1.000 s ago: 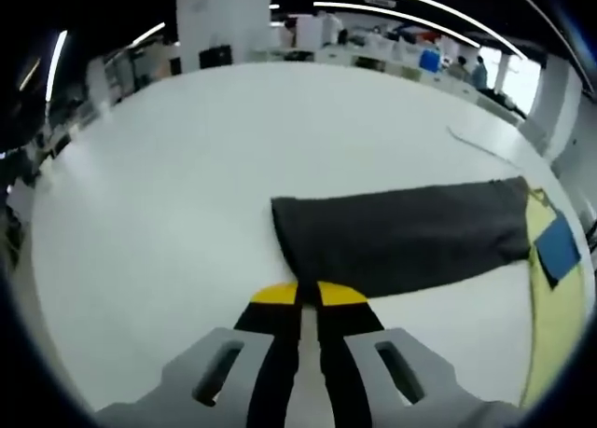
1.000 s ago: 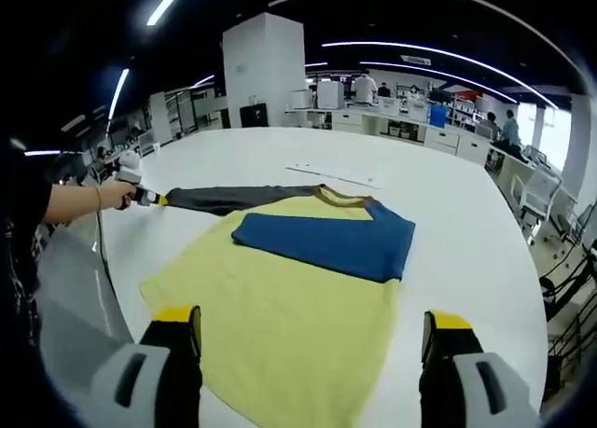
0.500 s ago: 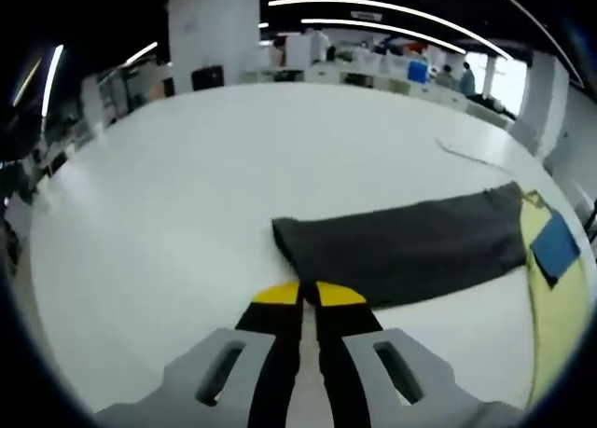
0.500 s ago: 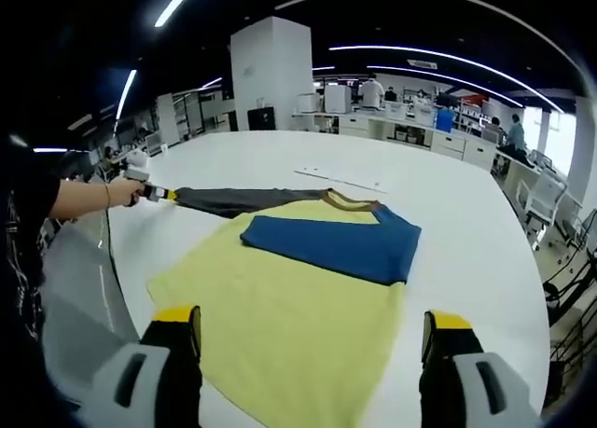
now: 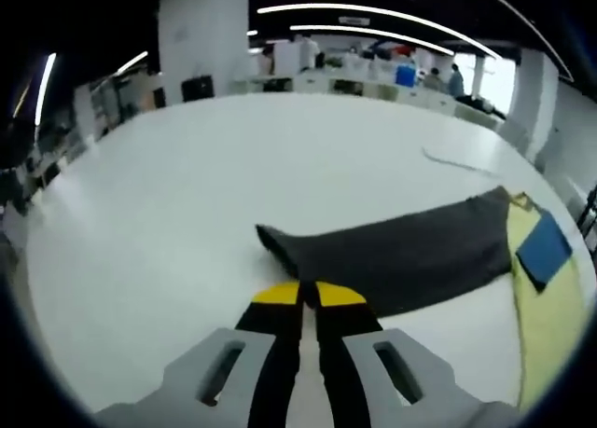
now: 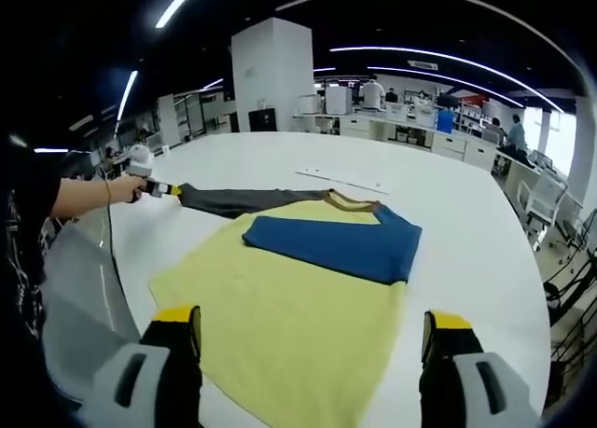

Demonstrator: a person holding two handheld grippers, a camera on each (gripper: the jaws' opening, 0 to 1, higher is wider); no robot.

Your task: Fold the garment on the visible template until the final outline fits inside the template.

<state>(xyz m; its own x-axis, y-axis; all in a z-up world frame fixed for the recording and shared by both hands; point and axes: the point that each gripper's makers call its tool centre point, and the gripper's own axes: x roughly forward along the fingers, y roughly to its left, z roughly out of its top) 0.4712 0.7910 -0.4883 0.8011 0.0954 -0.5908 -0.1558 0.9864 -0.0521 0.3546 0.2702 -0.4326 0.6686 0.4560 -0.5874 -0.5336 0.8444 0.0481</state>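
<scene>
Left gripper view: your left gripper, jaws pinched together on the dark sleeve cuff, is risking slippage near the table's edge; your right gripper is hovering wide apart over the yellow garment.

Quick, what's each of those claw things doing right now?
Left gripper: closed on the cuff of the dark grey sleeve.
Right gripper: open, holding nothing, above the yellow shirt.

Dim open office, ceiling strip lights, perhaps desks.
</scene>
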